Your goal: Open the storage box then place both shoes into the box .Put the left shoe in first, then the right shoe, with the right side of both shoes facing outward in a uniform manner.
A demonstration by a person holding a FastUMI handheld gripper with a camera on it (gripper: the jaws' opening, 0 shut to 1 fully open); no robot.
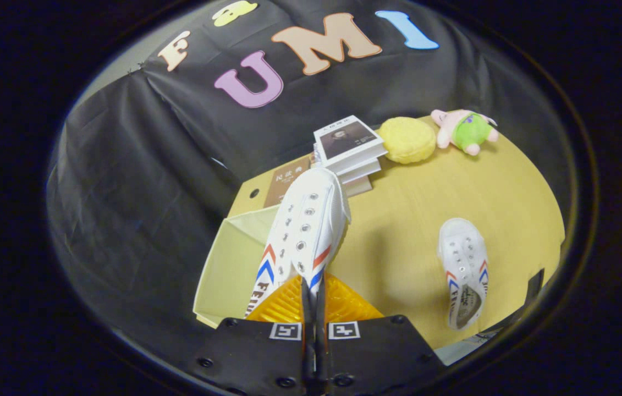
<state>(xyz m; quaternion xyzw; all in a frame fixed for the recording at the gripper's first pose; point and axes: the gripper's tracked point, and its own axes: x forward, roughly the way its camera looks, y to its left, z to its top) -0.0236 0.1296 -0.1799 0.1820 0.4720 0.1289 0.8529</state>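
— What do we have in the gripper (313, 300)?

— We see its two fingers pressed nearly together, pinching a thin edge of a white shoe (304, 231) at the heel end; the shoe rises ahead of the fingers, its long axis running away from us, toe pointing toward the stack of books (350, 149) and tilted a little to the right; the eyelets face us, red and blue stripes sit low on both sides.

— And the storage box (234, 264)?

— It lies under and to the left of the held shoe, a pale box with its top open; we see its inner wall and left rim, and its near corner sits just beside the fingers; its far rim reaches toward the books; whether the shoe's heel is already inside it we cannot tell.

— The second shoe (463, 272)?

— Flat on the yellow table (409, 220), well apart to the right, opening toward us, toe pointing away, long axis roughly parallel to the held one.

— Room to move?

— Bare tabletop lies between the two shoes; beyond it, near the far edge, rest a yellow cushion (407, 139) and a plush toy (466, 131); the table's right edge runs close by the lying shoe; the black cloth hangs left of the box.
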